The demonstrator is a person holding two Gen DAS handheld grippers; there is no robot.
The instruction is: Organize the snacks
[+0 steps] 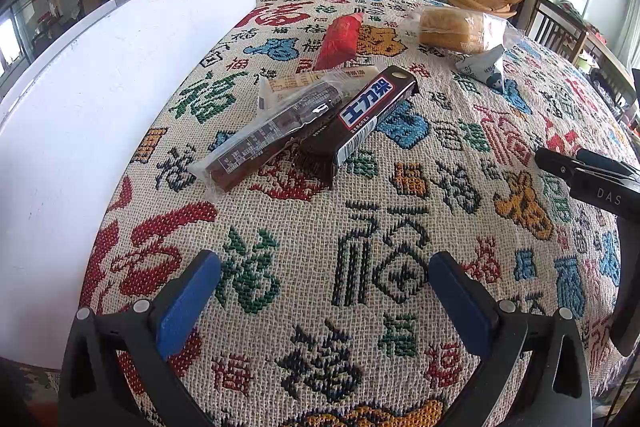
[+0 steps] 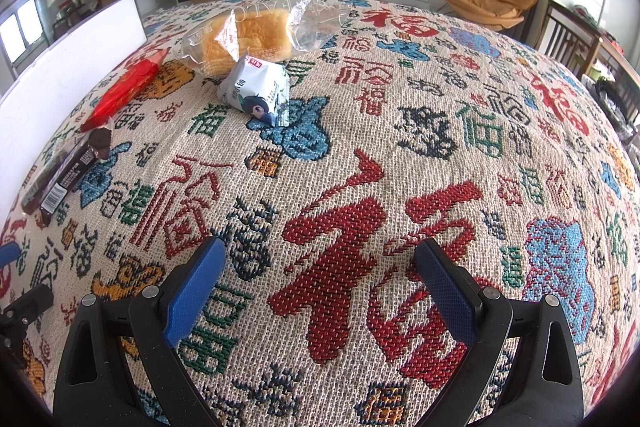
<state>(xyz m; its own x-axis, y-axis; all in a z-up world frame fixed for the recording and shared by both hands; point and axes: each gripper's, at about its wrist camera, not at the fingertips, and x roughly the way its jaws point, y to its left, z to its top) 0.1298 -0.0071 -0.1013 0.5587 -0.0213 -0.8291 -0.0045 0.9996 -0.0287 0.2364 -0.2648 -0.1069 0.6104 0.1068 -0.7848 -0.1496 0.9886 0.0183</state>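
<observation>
1. Left wrist view: the left gripper [image 1: 324, 279] hangs over the woven tablecloth [image 1: 400, 211] with its blue pads spread wide and nothing between them. The nearest snacks lie ahead of it and a little to the left: a dark chocolate bar [image 1: 372, 115] and a clear-wrapped brown bar [image 1: 272, 135], which touch each other side by side. Both long axes run diagonally, from near-left to far-right, so they cross the line of the jaws at an angle. The near end of the clear-wrapped bar points toward the white board [image 1: 100, 87] at the left edge.

2. Farther in the same view lie a red packet [image 1: 340, 39], a bagged bread loaf [image 1: 452, 27] and a small grey pouch [image 1: 486, 69], all well apart from this gripper. The tip of the right gripper [image 1: 560, 163] enters from the right.

3. Right wrist view: the right gripper [image 2: 316, 267] is also wide apart and holds nothing. The grey pouch [image 2: 260, 95] lies ahead and slightly left, just in front of the bread loaf [image 2: 248, 43]. The red packet [image 2: 124, 95] points away diagonally.

4. Judgement: the left gripper is nearer to the two bars; it probably needs to turn its wrist so the jaws cross the short side of a bar.
</observation>
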